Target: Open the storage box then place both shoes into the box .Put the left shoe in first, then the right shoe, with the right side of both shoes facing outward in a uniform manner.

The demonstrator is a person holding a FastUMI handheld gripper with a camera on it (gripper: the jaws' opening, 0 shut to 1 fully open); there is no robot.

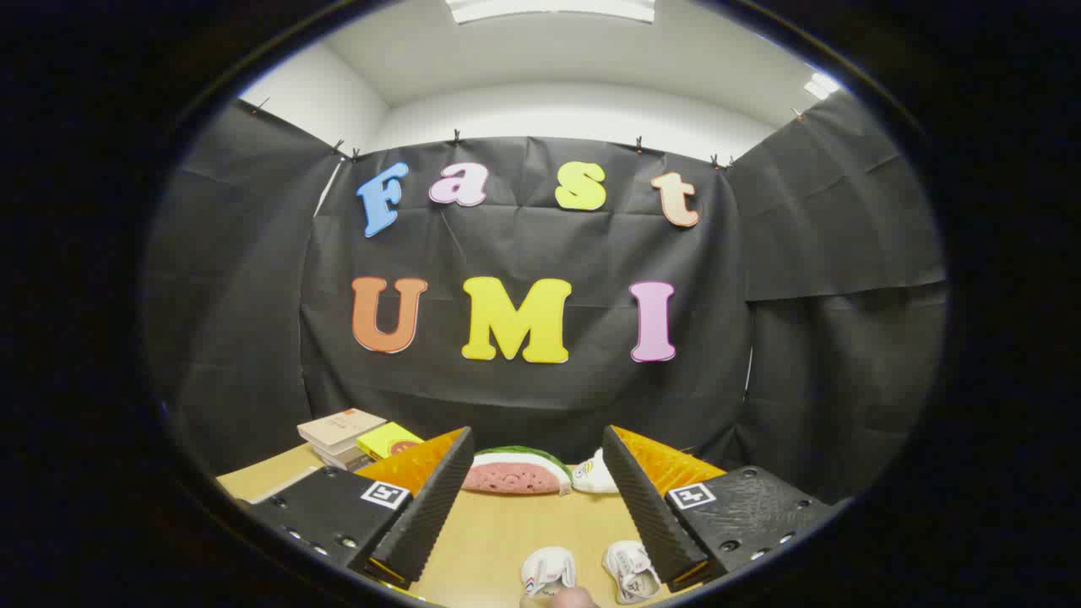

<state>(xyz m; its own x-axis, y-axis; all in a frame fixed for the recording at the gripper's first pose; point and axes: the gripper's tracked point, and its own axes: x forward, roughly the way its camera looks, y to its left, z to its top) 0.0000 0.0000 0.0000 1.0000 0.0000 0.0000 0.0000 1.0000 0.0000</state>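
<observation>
My gripper (537,456) is held above the wooden table (507,532) with its fingers wide apart and nothing between them. Two small white shoes lie on the table close below, between the fingers: one shoe (547,571) to the left and the other shoe (630,571) right beside the right finger. Their toes point towards me. A bit of a hand (567,598) shows just under the left shoe. I cannot make out a storage box.
Beyond the fingers, at the table's far edge, lies a watermelon-slice shaped object (517,471) with a small white item (593,475) beside it. A stack of books (339,435) and a yellow box (388,440) sit at the far left.
</observation>
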